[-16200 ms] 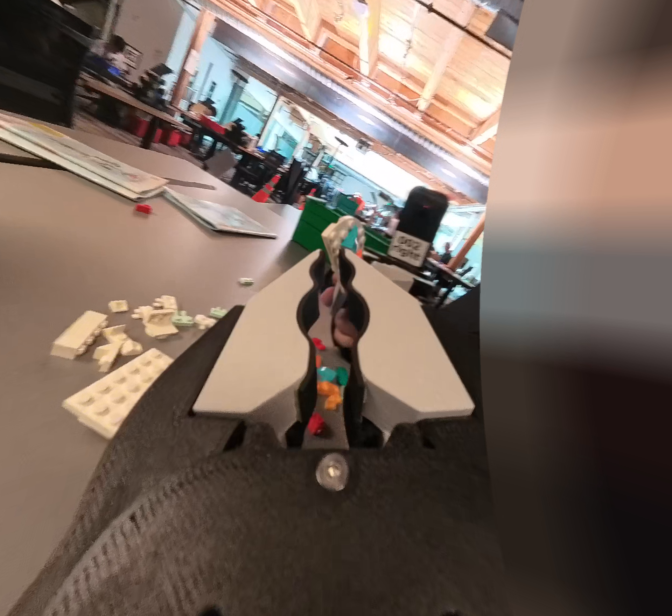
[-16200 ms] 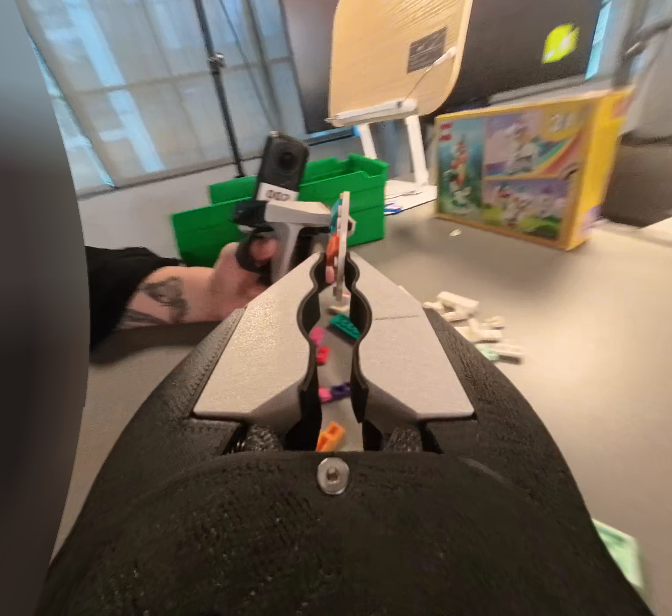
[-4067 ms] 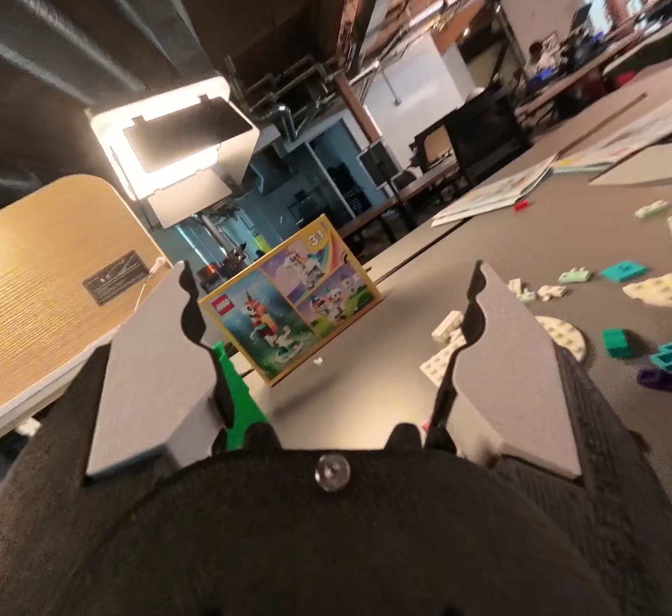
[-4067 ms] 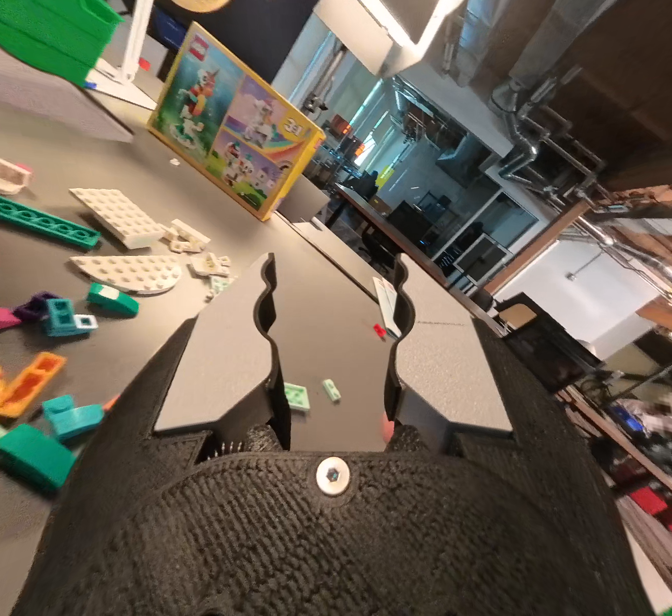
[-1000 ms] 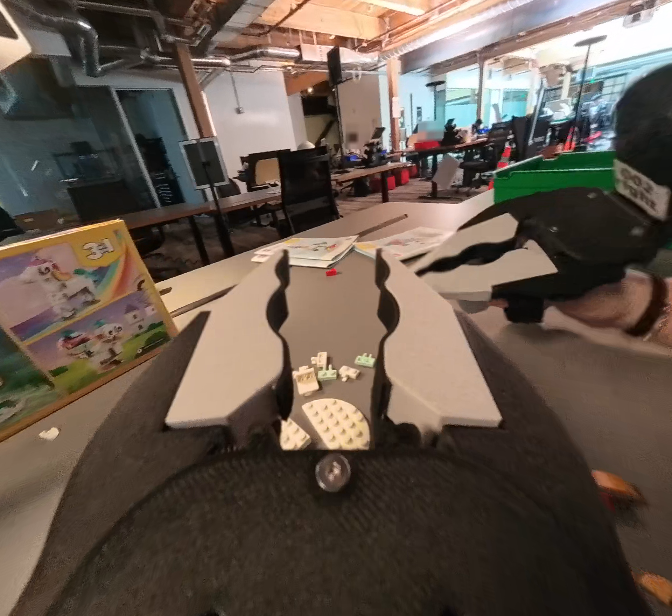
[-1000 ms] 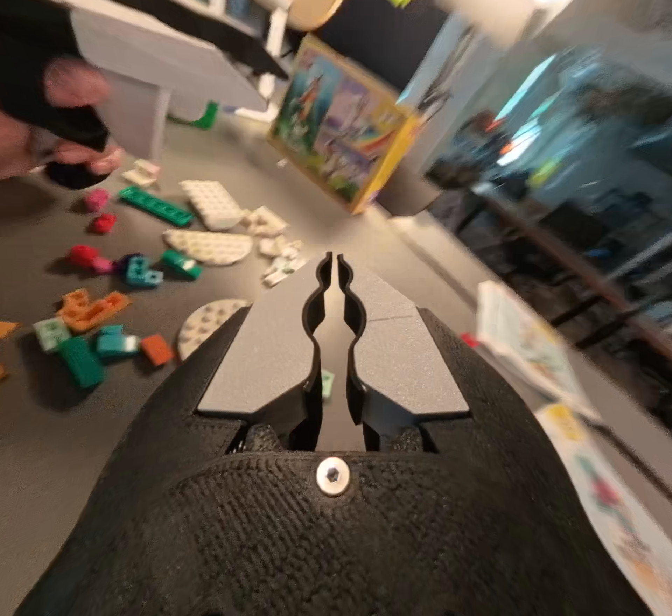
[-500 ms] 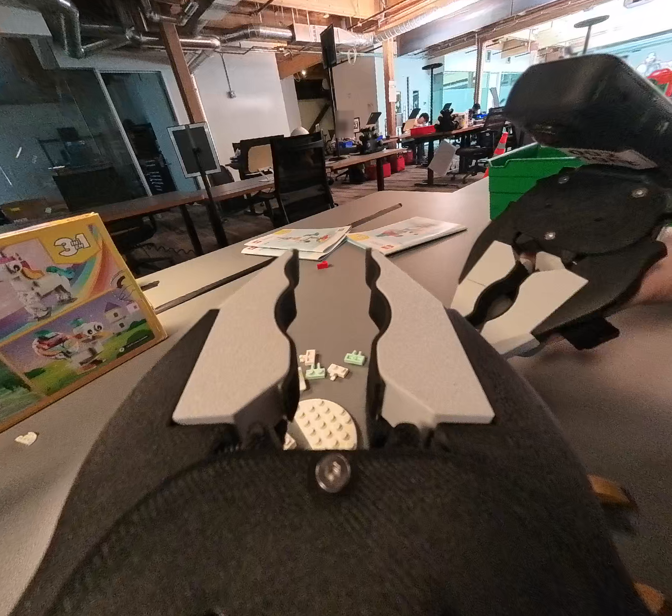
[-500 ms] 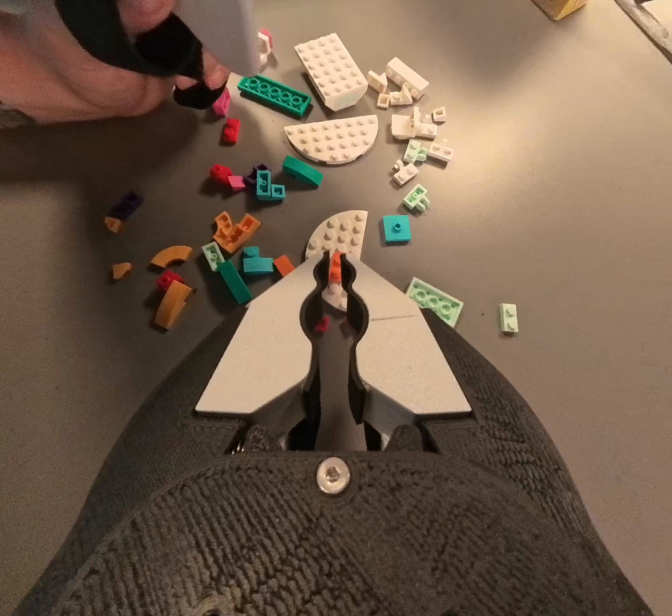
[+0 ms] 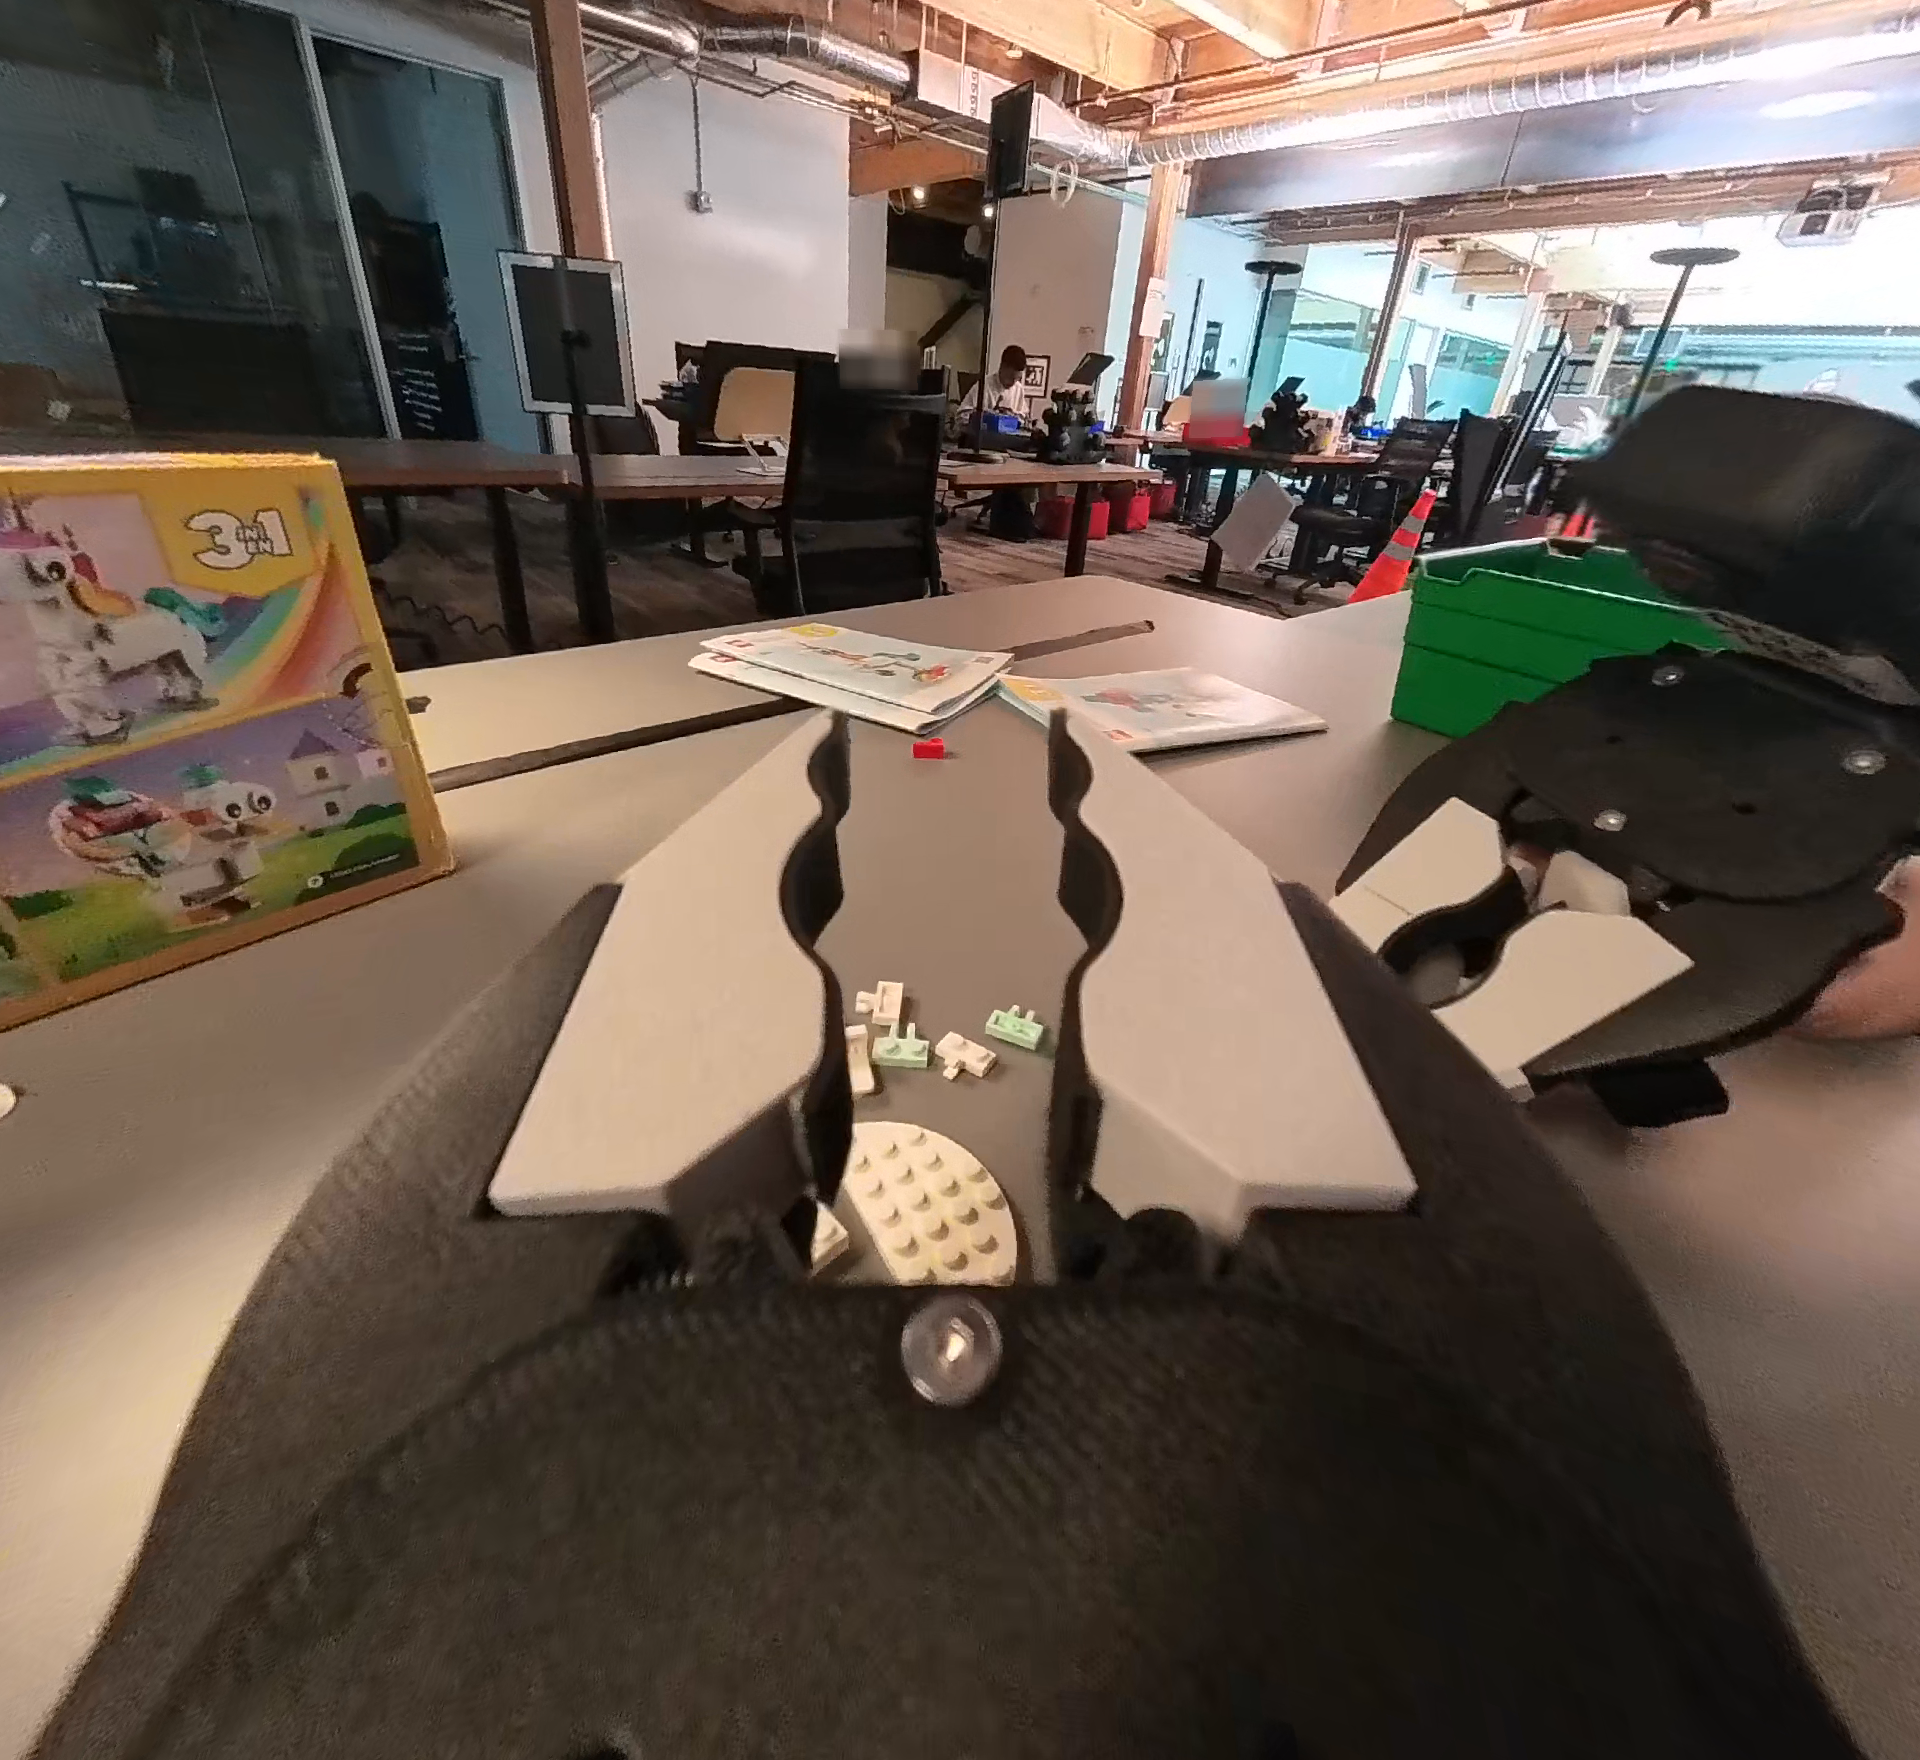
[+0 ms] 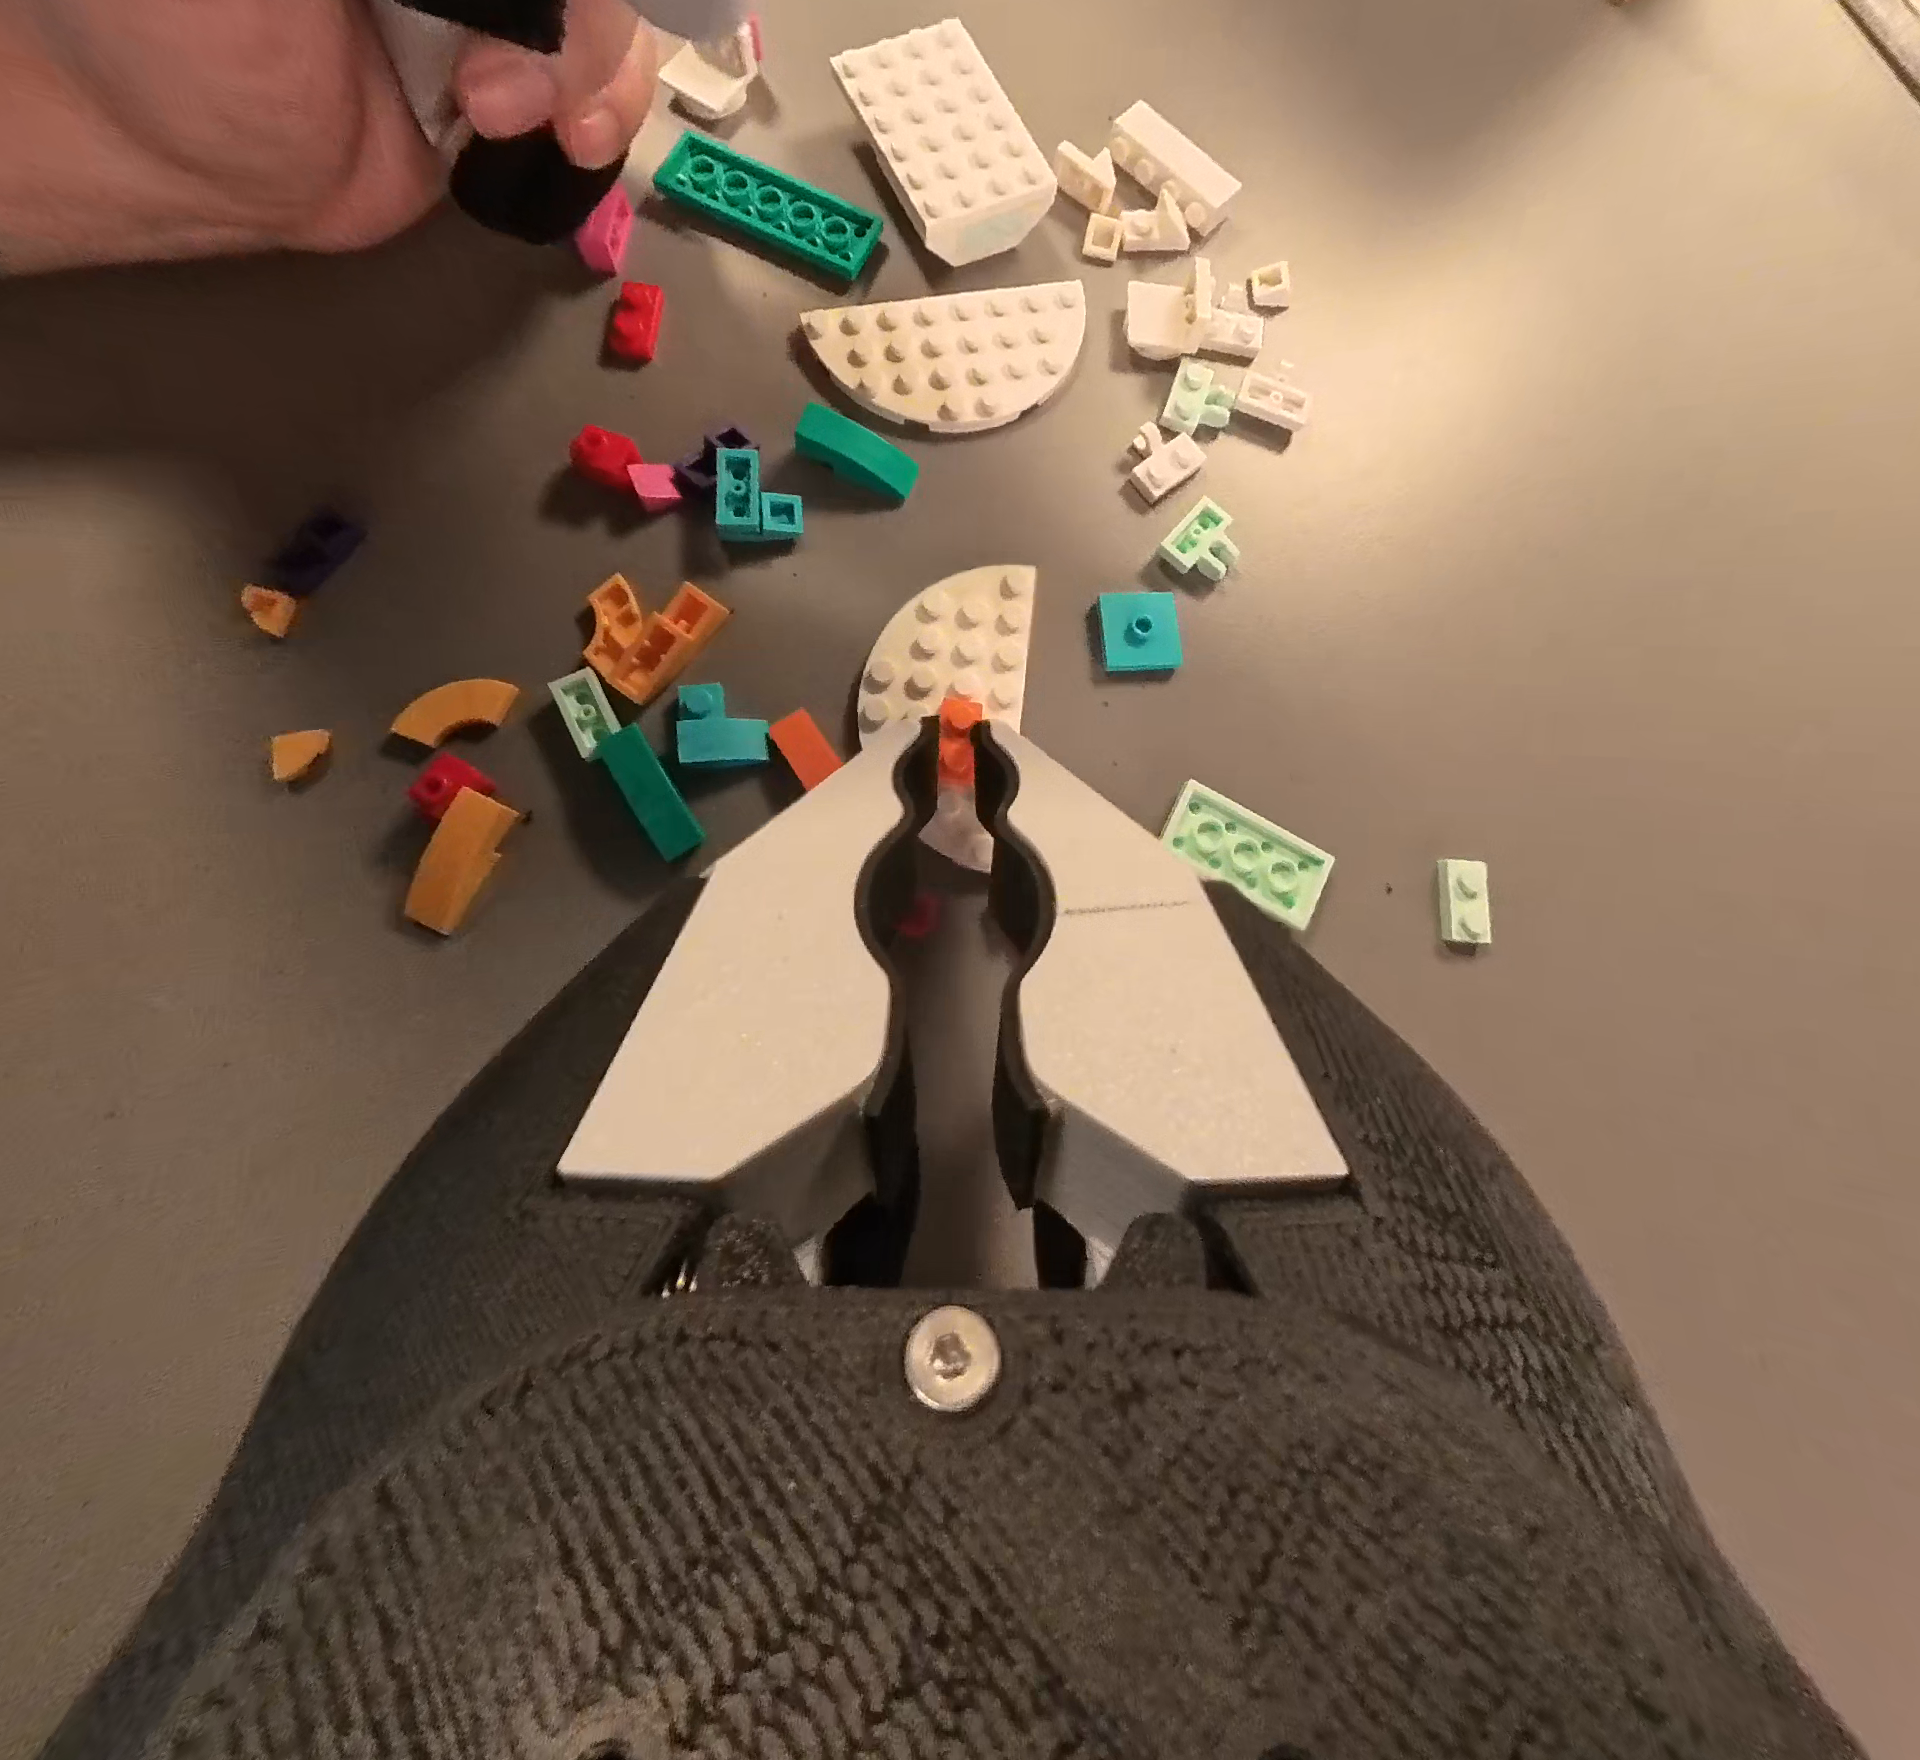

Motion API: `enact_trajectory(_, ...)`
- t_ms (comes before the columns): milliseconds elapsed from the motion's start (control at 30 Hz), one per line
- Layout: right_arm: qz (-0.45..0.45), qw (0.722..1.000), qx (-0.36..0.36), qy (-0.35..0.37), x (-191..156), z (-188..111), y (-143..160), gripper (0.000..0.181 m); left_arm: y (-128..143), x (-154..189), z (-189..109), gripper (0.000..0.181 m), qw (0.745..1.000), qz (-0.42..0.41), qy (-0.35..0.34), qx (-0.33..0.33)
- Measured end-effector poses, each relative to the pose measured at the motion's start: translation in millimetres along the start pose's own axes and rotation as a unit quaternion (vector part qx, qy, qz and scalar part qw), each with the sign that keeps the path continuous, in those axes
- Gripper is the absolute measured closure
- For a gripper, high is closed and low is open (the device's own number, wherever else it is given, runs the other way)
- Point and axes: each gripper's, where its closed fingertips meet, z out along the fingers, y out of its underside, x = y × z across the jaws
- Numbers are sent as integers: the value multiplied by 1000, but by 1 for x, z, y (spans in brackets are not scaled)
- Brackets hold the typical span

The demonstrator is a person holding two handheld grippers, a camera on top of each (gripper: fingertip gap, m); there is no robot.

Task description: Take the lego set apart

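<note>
The lego set lies in loose pieces on the grey table (image 10: 1558, 463). My right gripper (image 10: 956, 742) points down, its tips shut on a small orange brick (image 10: 958, 736) over a white half-round plate (image 10: 961, 635). I cannot tell whether the brick is still joined to that plate. Around it lie a second white half-round plate (image 10: 951, 354), a big white plate (image 10: 940, 136), a green long plate (image 10: 769, 209) and several small coloured bricks (image 10: 649, 635). My left gripper (image 9: 943, 734) is open and empty, held low above small white and mint pieces (image 9: 914, 1035). The right gripper also shows in the left wrist view (image 9: 1455, 910).
The set's yellow box (image 9: 177, 723) stands at the left. Booklets (image 9: 852, 676) and a lone red brick (image 9: 928, 750) lie farther back, with a green bin (image 9: 1507, 661) at the right. A person's hand (image 10: 208, 100) holds the left gripper at the top left of the right wrist view. One gripper's finger ends stand about 15 cm off the other's.
Over the last second my right gripper tipped down over the pieces and closed on the orange brick. The left gripper narrowed slightly and has barely moved since.
</note>
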Motion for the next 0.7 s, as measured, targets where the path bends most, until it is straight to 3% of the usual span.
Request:
enact_trajectory(100,-46,997,47,28,4,-1,-14,177,2,-5,2,138,999,-17,-14,-25)
enact_trajectory(200,-128,978,137,92,11,-18,-42,177,7,11,4,131,995,-59,50,-63)
enact_trajectory(300,-186,953,190,144,13,-33,-60,177,18,26,5,127,975,-151,122,-105)
enact_trajectory(433,-223,934,227,164,7,-43,-72,177,32,51,3,135,908,-300,240,-166)
enact_trajectory(500,-235,927,234,175,6,-45,-75,177,29,67,-1,162,868,-353,306,-171)
enact_trajectory(533,-242,925,230,182,6,-45,-75,177,31,69,-2,173,859,-363,313,-178)
enact_trajectory(700,-218,932,232,172,5,-42,-81,181,28,63,-6,175,882,-321,290,-188)
